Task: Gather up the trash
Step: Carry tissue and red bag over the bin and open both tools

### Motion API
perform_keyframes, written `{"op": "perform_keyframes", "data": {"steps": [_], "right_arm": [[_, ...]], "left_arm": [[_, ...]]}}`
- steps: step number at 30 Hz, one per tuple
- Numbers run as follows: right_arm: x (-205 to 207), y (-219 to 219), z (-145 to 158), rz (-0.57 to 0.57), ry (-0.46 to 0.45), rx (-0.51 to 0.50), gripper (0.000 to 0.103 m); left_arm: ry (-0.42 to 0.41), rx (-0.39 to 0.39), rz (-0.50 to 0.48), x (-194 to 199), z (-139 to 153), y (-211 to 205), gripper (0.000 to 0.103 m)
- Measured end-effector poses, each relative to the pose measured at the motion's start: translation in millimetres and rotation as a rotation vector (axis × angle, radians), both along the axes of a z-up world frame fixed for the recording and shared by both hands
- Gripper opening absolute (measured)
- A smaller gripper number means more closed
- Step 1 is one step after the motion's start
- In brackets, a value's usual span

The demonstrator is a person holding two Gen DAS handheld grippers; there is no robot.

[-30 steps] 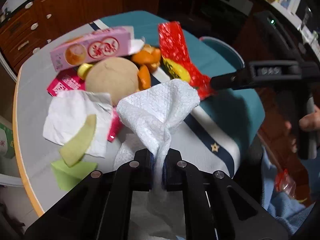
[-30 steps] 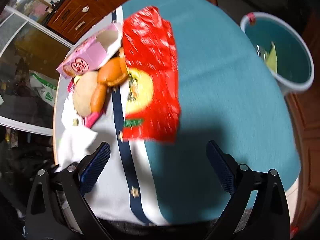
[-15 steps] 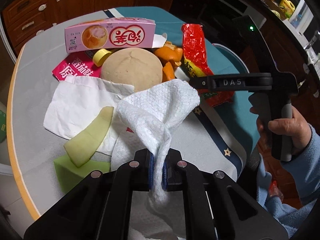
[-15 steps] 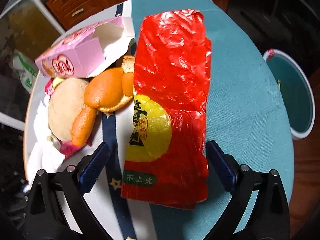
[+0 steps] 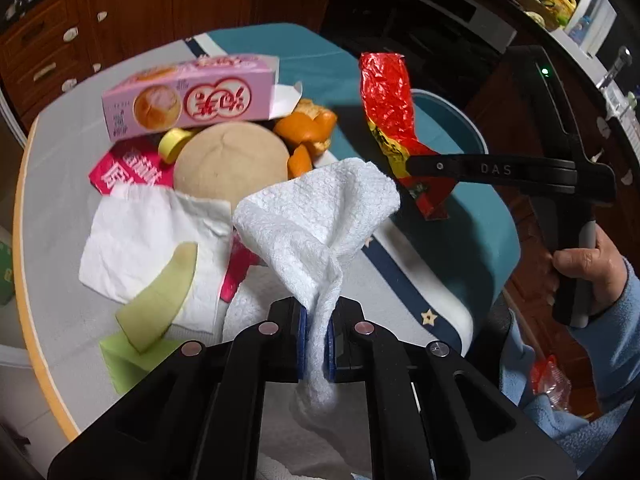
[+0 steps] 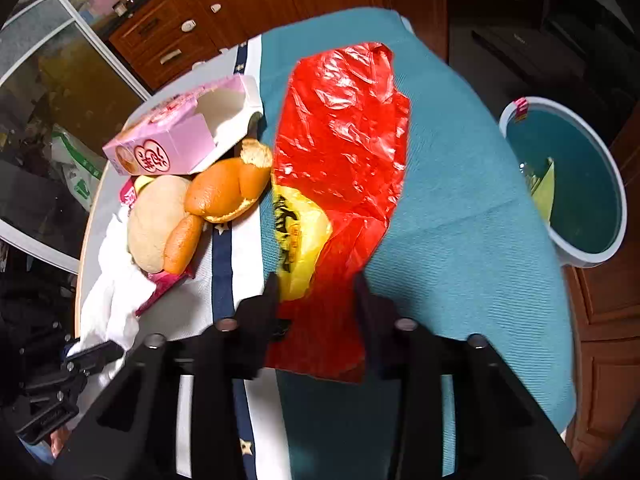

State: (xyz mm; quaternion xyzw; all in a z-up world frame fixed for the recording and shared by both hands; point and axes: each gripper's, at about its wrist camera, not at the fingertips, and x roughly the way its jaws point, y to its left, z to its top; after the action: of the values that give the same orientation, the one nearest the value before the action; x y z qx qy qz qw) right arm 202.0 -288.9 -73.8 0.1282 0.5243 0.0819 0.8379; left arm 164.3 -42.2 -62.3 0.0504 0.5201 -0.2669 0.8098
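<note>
The left claw (image 5: 316, 344) is clenched on a white towel (image 5: 320, 216) that bunches upward above its jaws. The right claw (image 6: 316, 292) is closing with the red wrapper (image 6: 340, 140) between its jaws, the wrapper's near end lifted off the bench (image 6: 460, 220). The bin (image 6: 568, 184) stands at three o'clock of the wrapper; a pink box (image 6: 176, 144), bun (image 6: 154, 220) and peel (image 6: 224, 192) lie at nine o'clock.

I see my left gripper (image 5: 316, 340) at bottom centre pinching a white paper towel (image 5: 320, 216), while at right my right gripper (image 5: 428, 168) closes on a lifted red wrapper (image 5: 386, 96), trash piled upper left.
</note>
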Motion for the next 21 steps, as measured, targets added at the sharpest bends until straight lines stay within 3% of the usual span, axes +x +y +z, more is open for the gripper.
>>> {"op": "perform_keyframes", "data": {"steps": [2,13,21], "right_arm": [[-4.9,-3.1,8.2,0.000,-0.018,0.012,0.016],[-24.9,-38.7,49.2,-0.040,-0.124,0.049,0.015],[-41.4,-116.1,71.8,-0.180,-0.193,0.067,0.015]], "left_arm": [[-0.008,-0.004,-0.004,2.4,6.5,-4.8,0.008],[-0.067,0.034,-0.096,14.5,35.2,-56.6,0.008],[-0.118,0.016,-0.238,45.5,71.7,-139.4,0.008]]}}
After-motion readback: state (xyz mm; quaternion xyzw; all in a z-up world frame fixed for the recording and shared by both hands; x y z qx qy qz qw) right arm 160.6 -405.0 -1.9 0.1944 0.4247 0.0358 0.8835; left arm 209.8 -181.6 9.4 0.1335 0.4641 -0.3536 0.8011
